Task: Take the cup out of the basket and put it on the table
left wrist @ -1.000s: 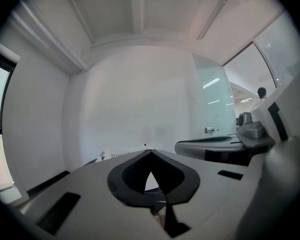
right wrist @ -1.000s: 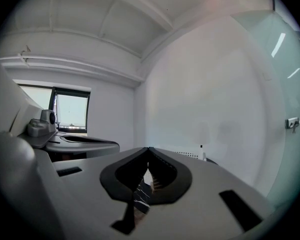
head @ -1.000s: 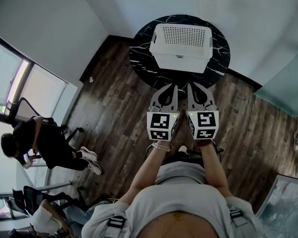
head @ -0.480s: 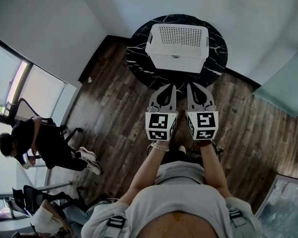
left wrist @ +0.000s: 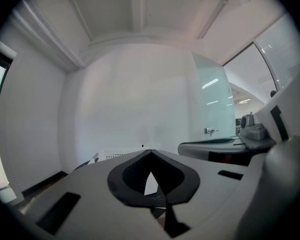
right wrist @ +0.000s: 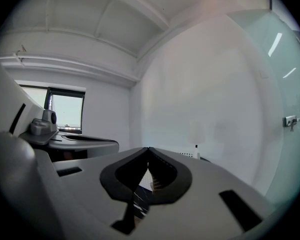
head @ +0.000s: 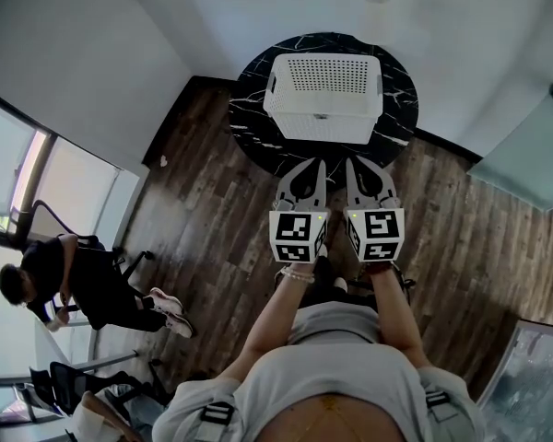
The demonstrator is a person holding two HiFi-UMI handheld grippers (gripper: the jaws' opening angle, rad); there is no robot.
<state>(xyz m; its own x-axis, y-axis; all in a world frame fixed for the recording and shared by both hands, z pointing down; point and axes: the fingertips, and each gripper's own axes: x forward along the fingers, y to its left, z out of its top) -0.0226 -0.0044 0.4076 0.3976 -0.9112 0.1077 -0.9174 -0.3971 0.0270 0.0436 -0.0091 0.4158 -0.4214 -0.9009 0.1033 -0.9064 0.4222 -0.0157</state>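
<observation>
**A:** What does the scene show, and where is the cup?

**B:** Seen from the head camera, a person holds the left gripper point(head: 321, 161) and the right gripper point(head: 351, 161) side by side. Both point forward and nearly level. Straight ahead of their tips, and a little lower, a white perforated basket point(head: 323, 127) sits on a round black marbled worktop point(head: 249, 118). The cup is not visible in any view. Going by the task, it should be inside the basket, beyond both grippers.

**A:** Are the grippers holding anything?

**B:** No. In each gripper view the two jaws meet at their tips, closed with nothing between them. Both grippers stand apart from the basket, on its near side.

**A:** How is the cup likely to handle?

**B:** This is a guess, since the cup is hidden. It is probably light and rigid, with smooth sides that could be slippery. It would be breakable if it is ceramic or glass. The surest hold would be on the rim, with one jaw inside the wall and one outside. If the cup is narrow enough, a hold across the body would also work. The jaws must open first. The basket looks like light plastic and may slide, so the other gripper may need to steady its rim.
</observation>
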